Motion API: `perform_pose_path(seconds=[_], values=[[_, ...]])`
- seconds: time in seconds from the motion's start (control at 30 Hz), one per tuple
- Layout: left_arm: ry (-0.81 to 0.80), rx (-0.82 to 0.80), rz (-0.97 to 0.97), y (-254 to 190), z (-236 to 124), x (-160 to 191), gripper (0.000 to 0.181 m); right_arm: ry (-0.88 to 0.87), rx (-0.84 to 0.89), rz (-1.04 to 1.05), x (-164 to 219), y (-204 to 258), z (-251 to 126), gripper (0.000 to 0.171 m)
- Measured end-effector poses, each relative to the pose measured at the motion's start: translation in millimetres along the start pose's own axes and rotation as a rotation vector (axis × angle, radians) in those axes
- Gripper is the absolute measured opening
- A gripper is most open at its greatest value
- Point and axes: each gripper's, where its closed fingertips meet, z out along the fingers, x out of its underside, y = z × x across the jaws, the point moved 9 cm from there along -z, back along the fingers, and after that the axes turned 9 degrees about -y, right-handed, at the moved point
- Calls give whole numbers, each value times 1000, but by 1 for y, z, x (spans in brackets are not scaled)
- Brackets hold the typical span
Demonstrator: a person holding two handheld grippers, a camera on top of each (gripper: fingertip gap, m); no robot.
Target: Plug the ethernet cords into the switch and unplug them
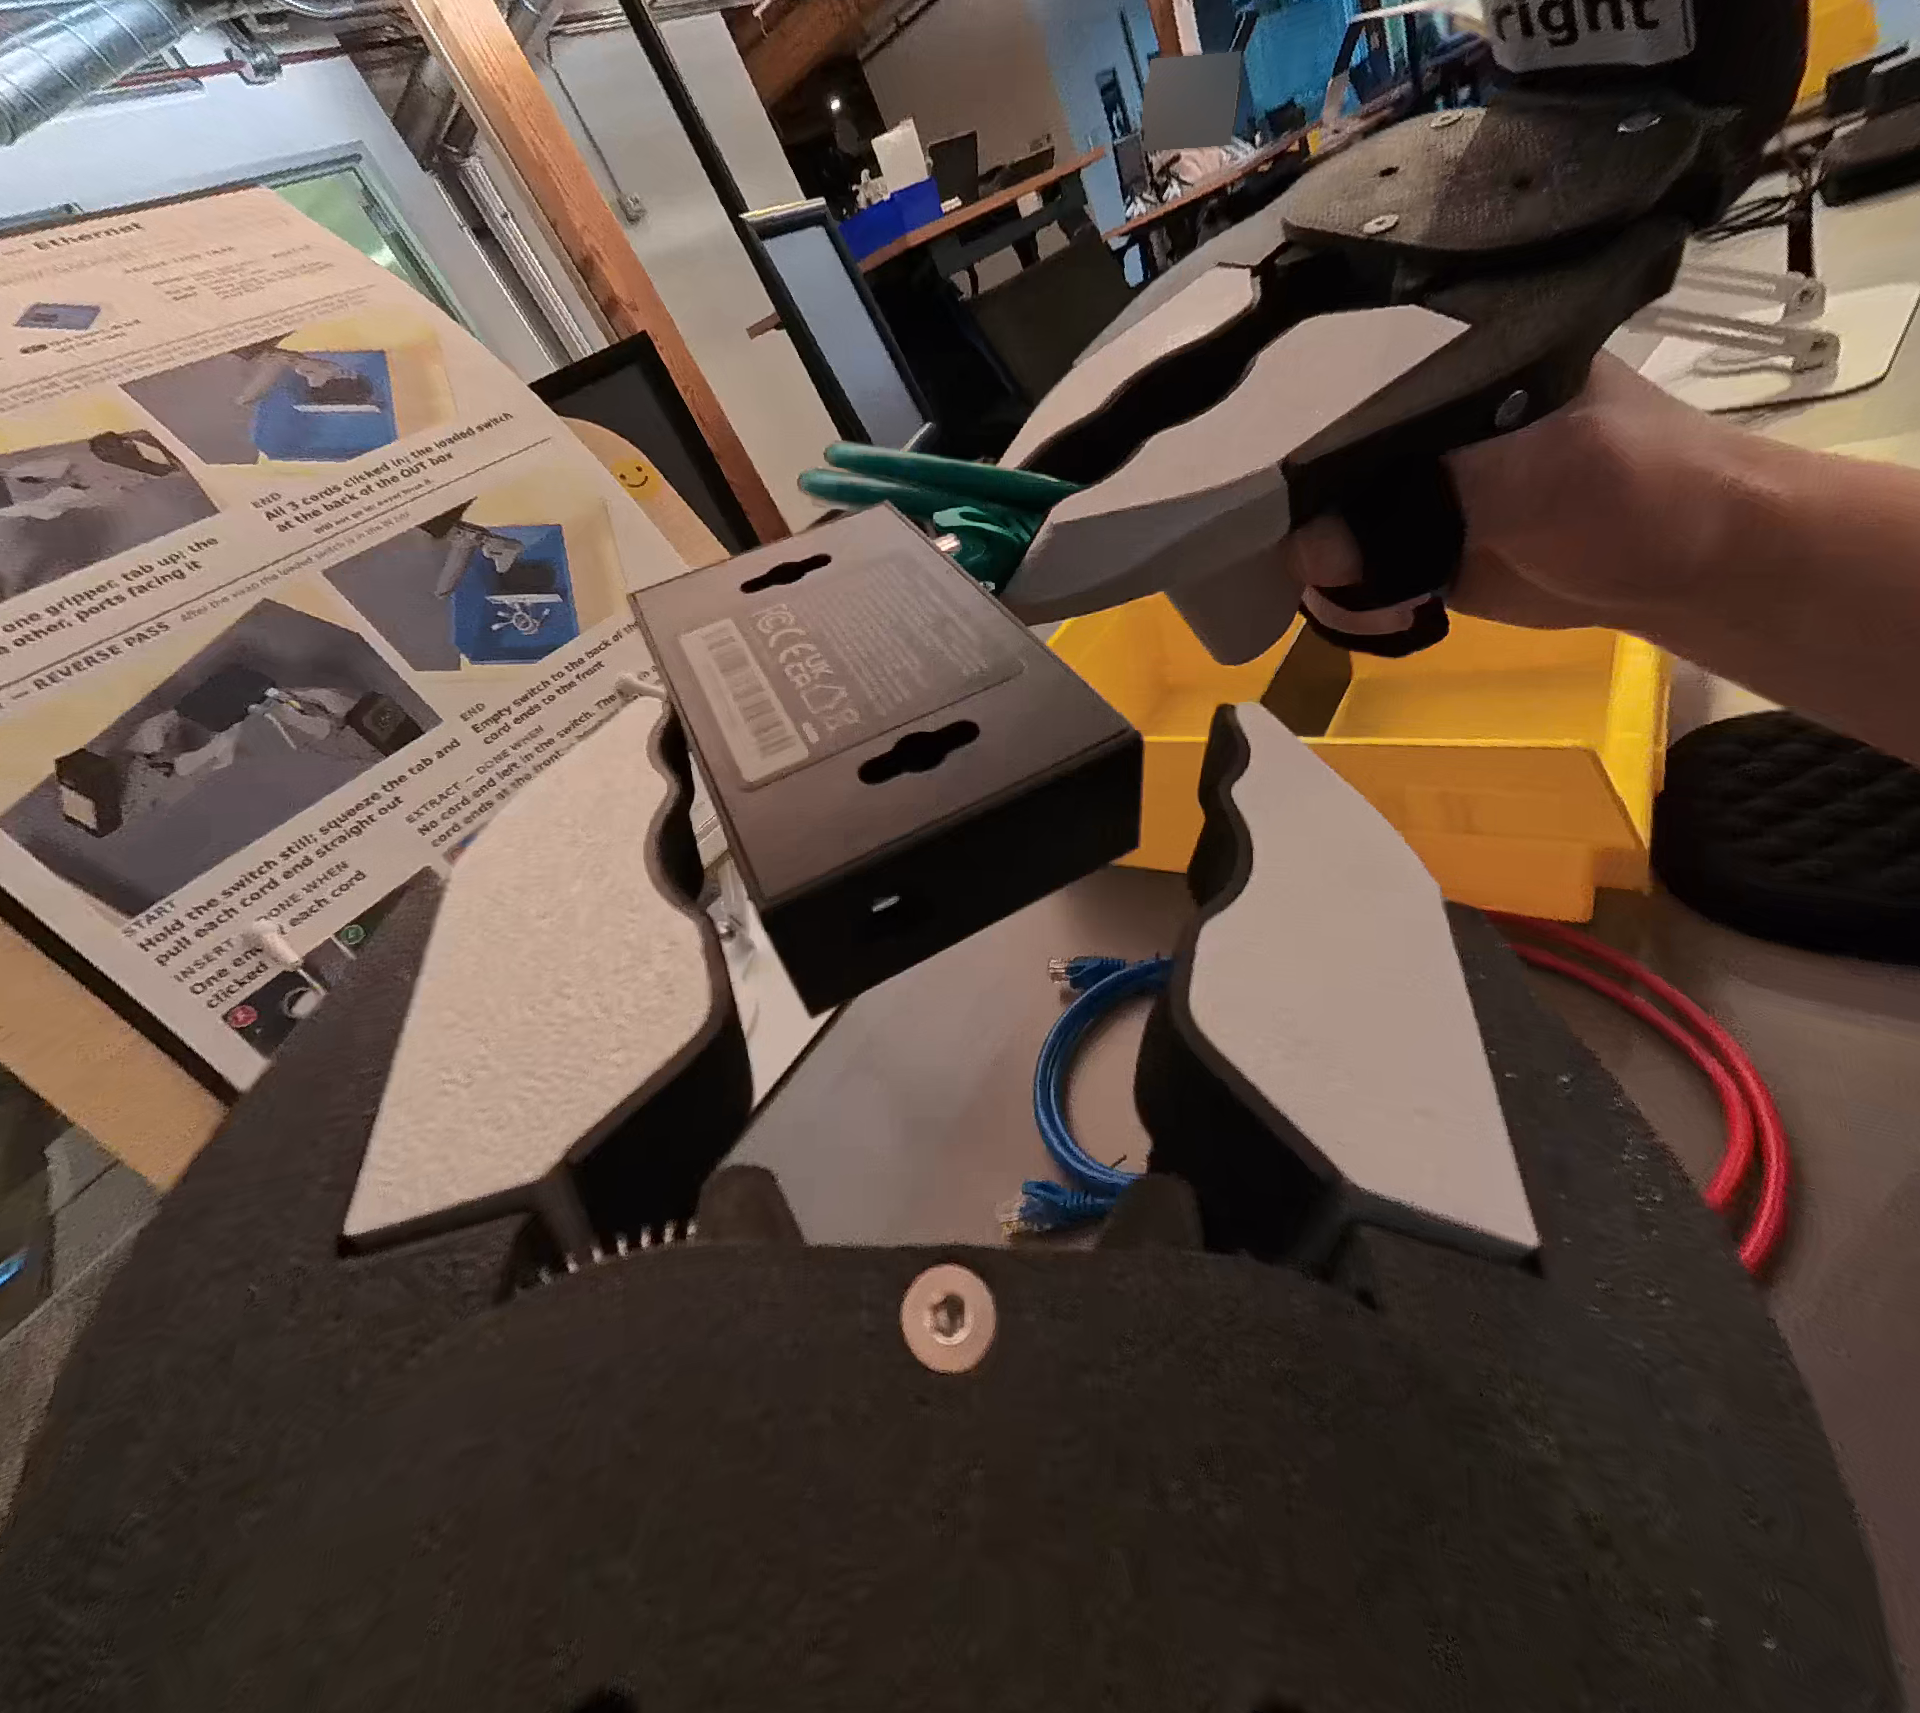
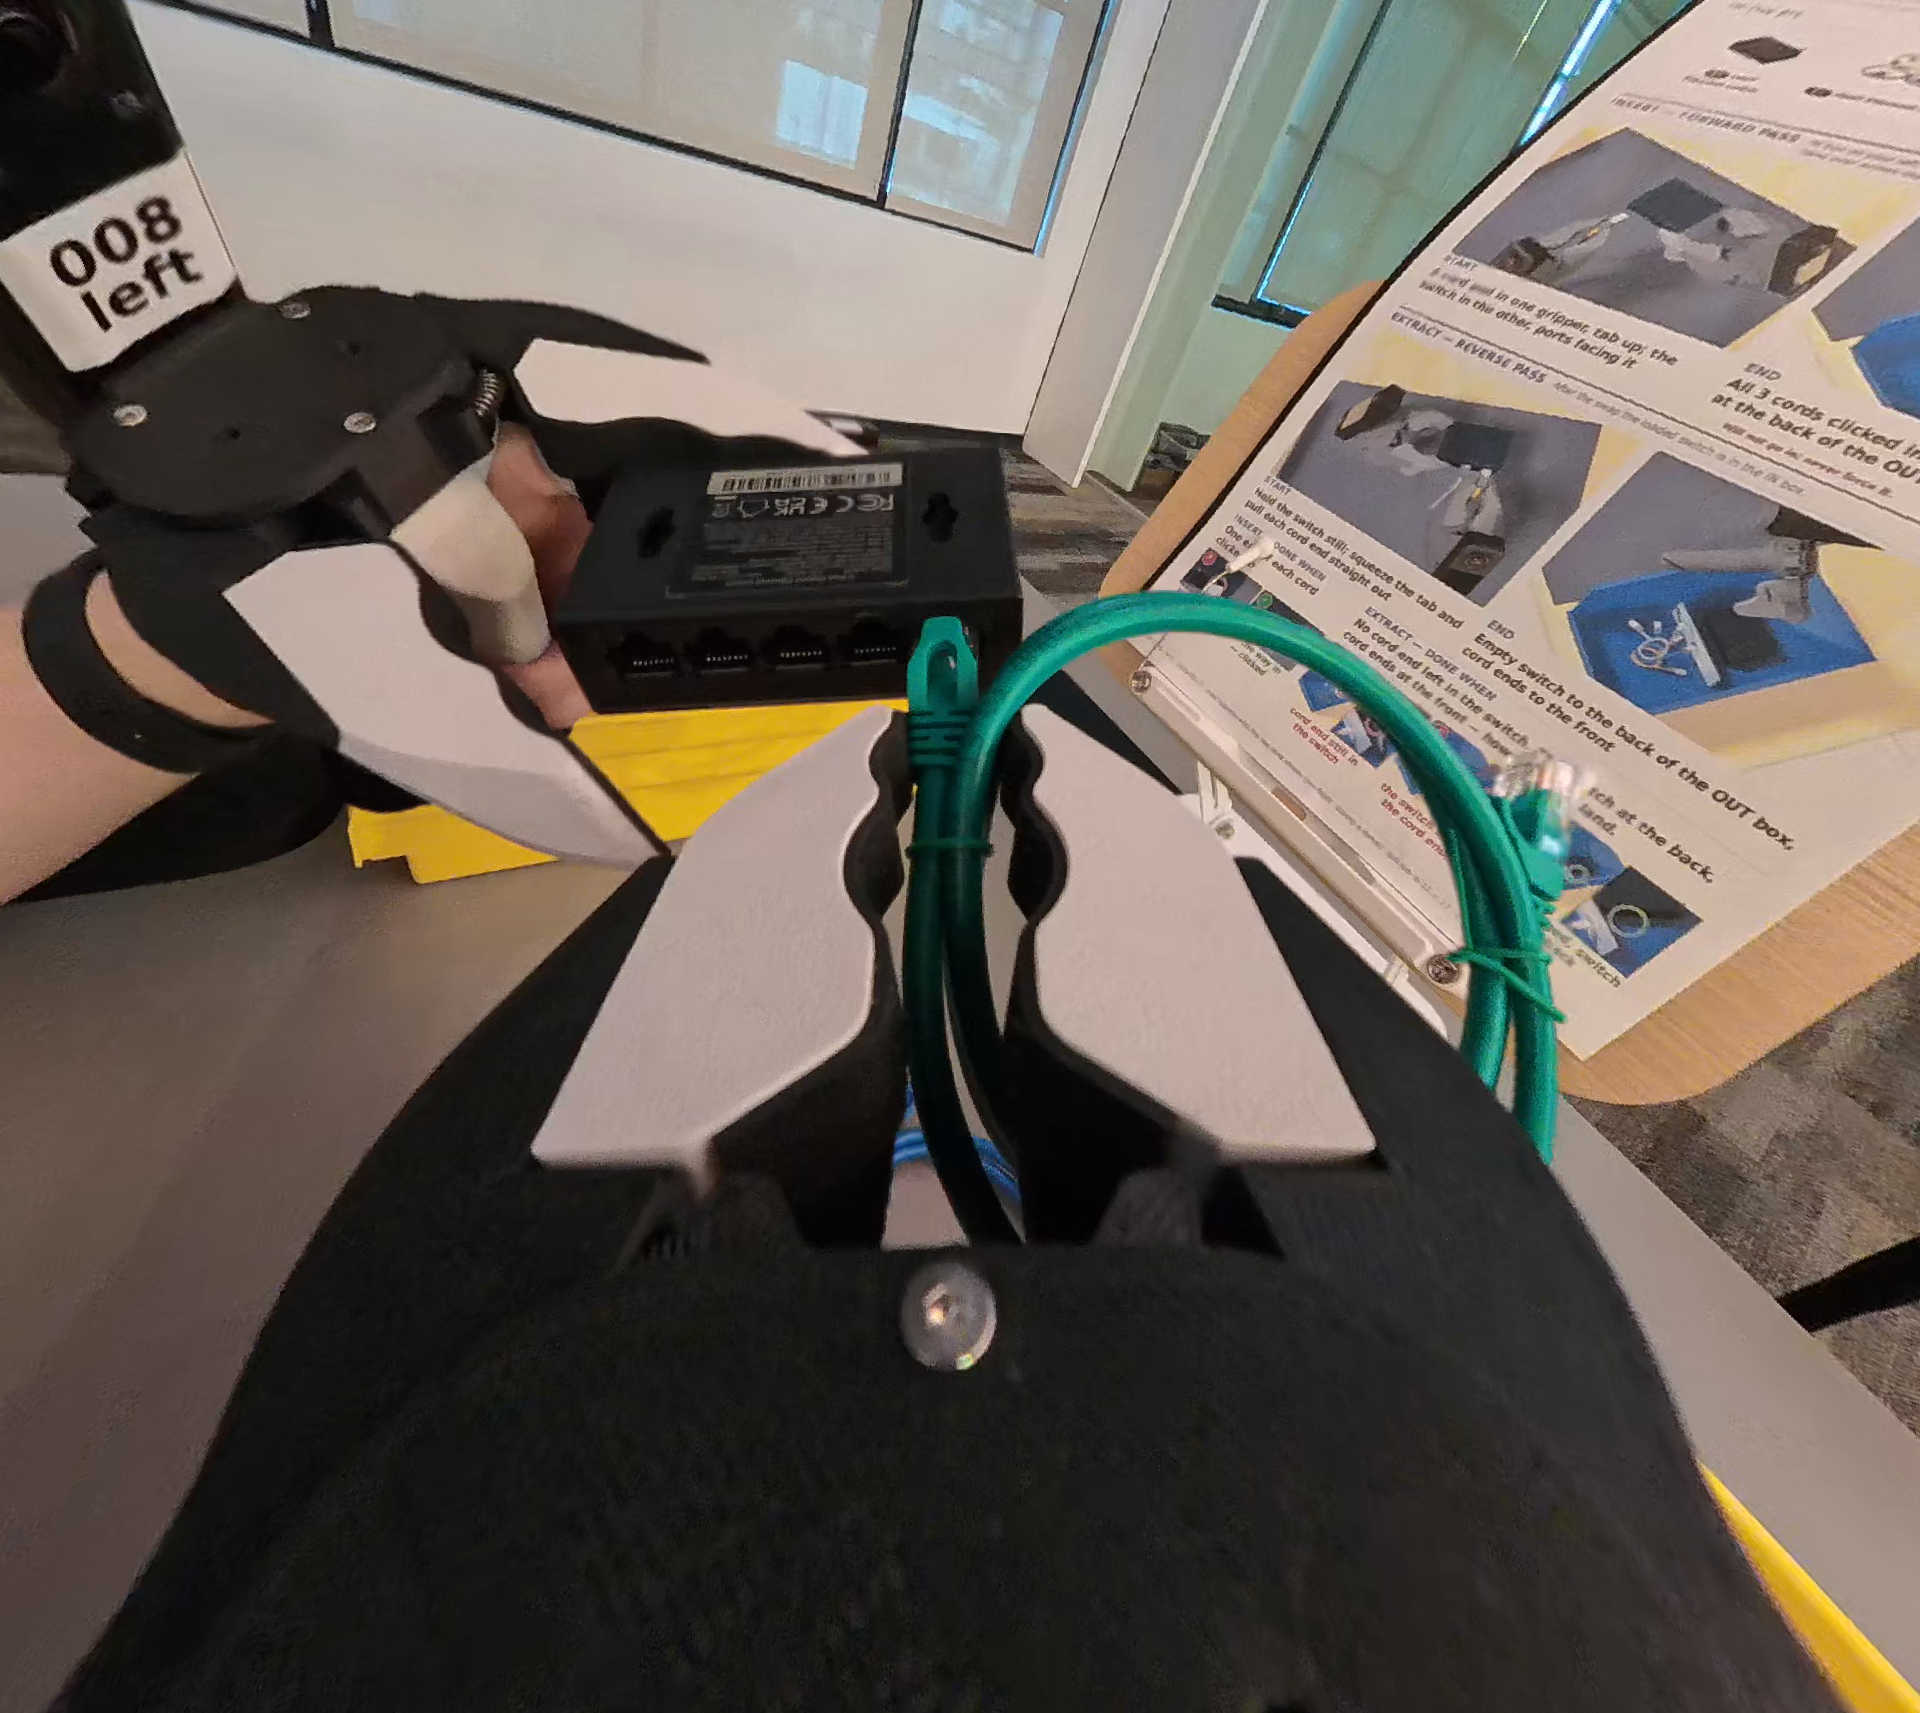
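1. My left gripper holds the black switch up off the table, underside label up. My fingers stand wide apart; the left one touches the switch's edge, but I cannot tell whether the right one does.
2. In the right wrist view the switch shows a row of ports facing me, all looking empty. Its far side is hidden.
3. My right gripper is nearly closed, pinching the green cord just behind its plug, which points at the ports and sits just short of them.
4. The rest of the green cord loops right, tied in a bundle; its other plug is blurred.
5. A blue cord lies on the table, partly hidden behind my left fingers.
6. A red cord curves at the right, one end cut off behind my gripper.
7. A yellow bin sits beyond, and an instruction board leans on the left.
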Motion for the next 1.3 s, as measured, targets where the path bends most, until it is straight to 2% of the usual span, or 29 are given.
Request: perform_pose_path(seconds=[0.2,0.33,0.5,0.97,1.13,1.3], values=[[-39,-54,-19,0,4,-6,96,57,-18,-43,2,4,4,17],[-84,-69,2,-5,6,-9,99,-17,-4,-51,-4,2,-1,17],[-98,-48,-47,-1,2,-9,92,-28,-15,-64,-8,6,-3,16],[-72,-74,3,-6,3,-12,88,-5,-11,-46,-11,6,-6,15],[-73,-88,-6,-4,0,-13,82,-13,-13,-44,-12,9,-5,15],[-62,-59,51,-7,2,-16,87,-7,-24,-51,-13,5,-8,17]])
